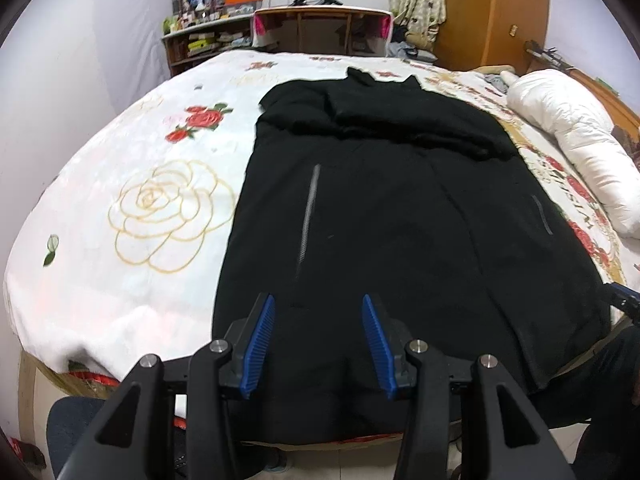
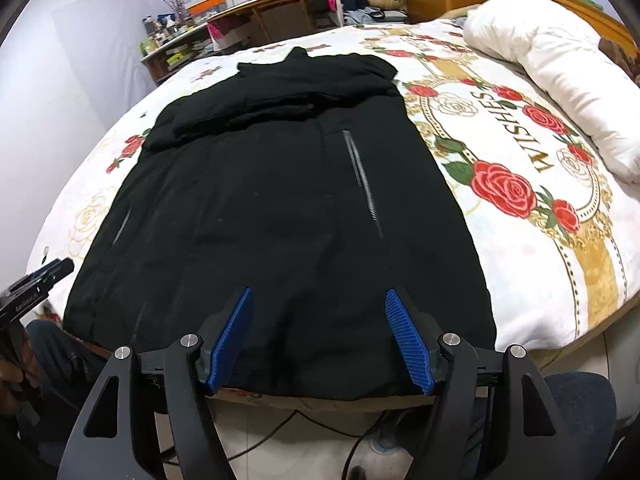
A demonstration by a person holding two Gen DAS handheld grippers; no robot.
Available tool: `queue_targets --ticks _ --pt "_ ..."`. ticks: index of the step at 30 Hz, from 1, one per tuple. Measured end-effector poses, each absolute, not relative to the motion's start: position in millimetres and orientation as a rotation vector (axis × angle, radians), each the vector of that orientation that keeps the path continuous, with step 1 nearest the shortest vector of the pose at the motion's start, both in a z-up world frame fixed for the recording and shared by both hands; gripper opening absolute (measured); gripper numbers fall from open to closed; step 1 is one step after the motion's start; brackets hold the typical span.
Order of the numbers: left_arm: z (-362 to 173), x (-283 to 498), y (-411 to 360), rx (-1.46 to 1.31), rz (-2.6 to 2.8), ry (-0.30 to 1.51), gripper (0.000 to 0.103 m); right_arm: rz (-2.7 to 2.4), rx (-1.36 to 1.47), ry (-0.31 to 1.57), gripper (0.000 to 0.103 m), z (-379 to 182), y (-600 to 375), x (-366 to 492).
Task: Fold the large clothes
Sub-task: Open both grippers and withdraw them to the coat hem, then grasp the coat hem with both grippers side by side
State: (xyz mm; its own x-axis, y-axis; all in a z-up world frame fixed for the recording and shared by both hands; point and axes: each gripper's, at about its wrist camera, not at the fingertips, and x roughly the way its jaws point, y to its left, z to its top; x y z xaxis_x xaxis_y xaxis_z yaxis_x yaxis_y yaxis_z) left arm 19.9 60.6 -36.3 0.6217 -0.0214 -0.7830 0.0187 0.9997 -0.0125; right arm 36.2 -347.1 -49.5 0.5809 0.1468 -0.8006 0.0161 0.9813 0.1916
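Ahead of both tongs, a black jacket [image 1: 380, 216] lies spread lengthwise on the floral bedspread [image 1: 132, 208], its hem draped over the near edge of the bed just below the blue pads and its collar at the far end. The left tongs [image 1: 319, 344] hang over the hem with the jaws standing wide apart and nothing between them; the right tongs [image 2: 319, 340] do the same toward the other side of the hem, equally spread and empty. Neither pair touches the cloth as far as the views show.

Judging by how the garment lies, the first part of the fold looks done: the sleeves [image 2: 276, 96] appear brought in across the chest beyond the tongs, forming a bunched band below the collar, so the body makes a fairly tidy long rectangle with two pocket zips [image 2: 362, 182] showing. What seems left is the lengthwise folding, most likely taking the hem corners nearest the tongs and carrying them up toward the collar, then perhaps halving again. A rolled white duvet [image 2: 552, 68] lies well off to the right of the right tongs, clear of the jacket.
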Motion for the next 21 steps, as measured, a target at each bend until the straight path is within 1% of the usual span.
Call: queue_targets --ticks 4,7,13,15,18,21 --pt "-50.6 27.8 80.0 -0.032 0.024 0.939 0.048 0.033 0.208 0.972 0.071 -59.1 -364.5 42.6" --pt "-60.8 32.7 94.4 -0.061 0.056 0.965 0.052 -0.009 0.278 0.99 0.074 -65.9 -385.3 46.9" --pt "-84.4 41.1 119.0 -0.116 0.096 1.033 0.056 -0.094 0.398 1.017 0.074 -79.8 -420.1 52.5" --pt "-91.9 41.7 126.6 -0.143 0.1 1.052 0.061 -0.119 0.403 1.025 0.074 -83.3 -426.2 56.5" --pt "-98.5 42.5 133.4 -0.18 0.092 1.062 0.065 -0.153 0.431 1.042 0.075 -89.9 -436.4 60.9" --pt "-105.0 41.6 138.0 -0.223 0.088 1.078 0.066 -0.163 0.488 1.092 0.075 -102.7 -444.8 62.8"
